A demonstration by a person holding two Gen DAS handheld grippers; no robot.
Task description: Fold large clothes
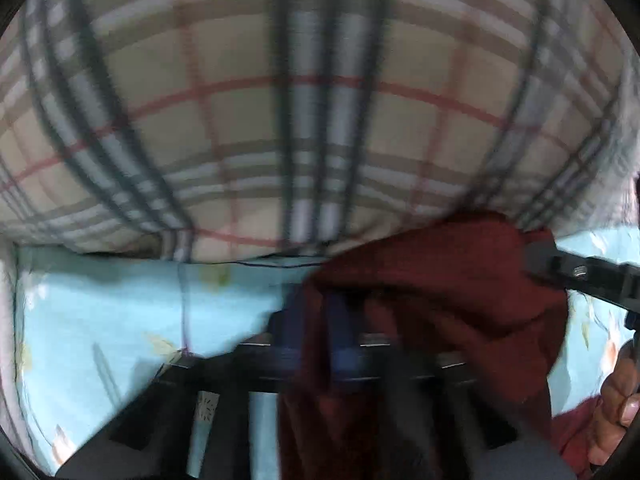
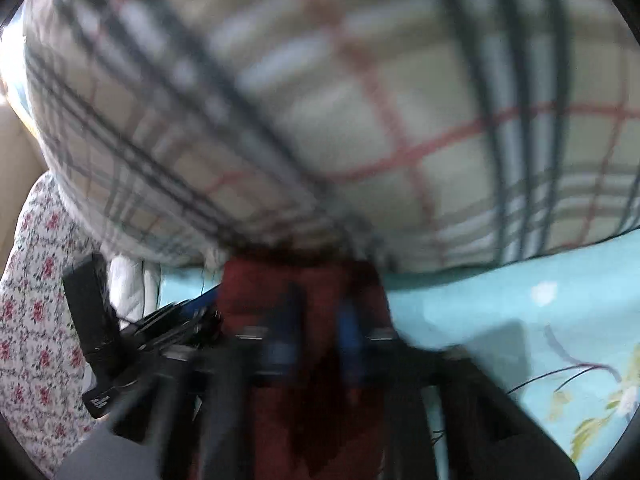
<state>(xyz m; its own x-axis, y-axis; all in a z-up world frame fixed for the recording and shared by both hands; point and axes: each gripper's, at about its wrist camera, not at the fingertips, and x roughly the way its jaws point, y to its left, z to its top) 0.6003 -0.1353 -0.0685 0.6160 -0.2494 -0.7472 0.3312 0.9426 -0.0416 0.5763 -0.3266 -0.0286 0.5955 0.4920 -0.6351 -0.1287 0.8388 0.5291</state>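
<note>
A dark red garment [image 1: 440, 280] hangs over a light blue bedsheet [image 1: 120, 312], bunched and held at two points. In the left wrist view my left gripper [image 1: 316, 314] is shut on one fold of it, with red cloth between the blue pads. My right gripper [image 1: 538, 258] bites the same garment at its upper right edge. In the right wrist view the red garment [image 2: 248, 280] runs down between the blue pads of my right gripper [image 2: 320, 314], which is shut on it. My left gripper [image 2: 208, 298] reaches the cloth from the left. Both views are motion-blurred.
A large plaid quilt [image 1: 320, 100] in beige, grey and red lies right behind the garment and fills the far side [image 2: 360, 120]. A person's hand [image 1: 616, 396] shows at the lower right. White fabric with red flowers [image 2: 36, 300] lies at the left, on the bedsheet [image 2: 520, 320].
</note>
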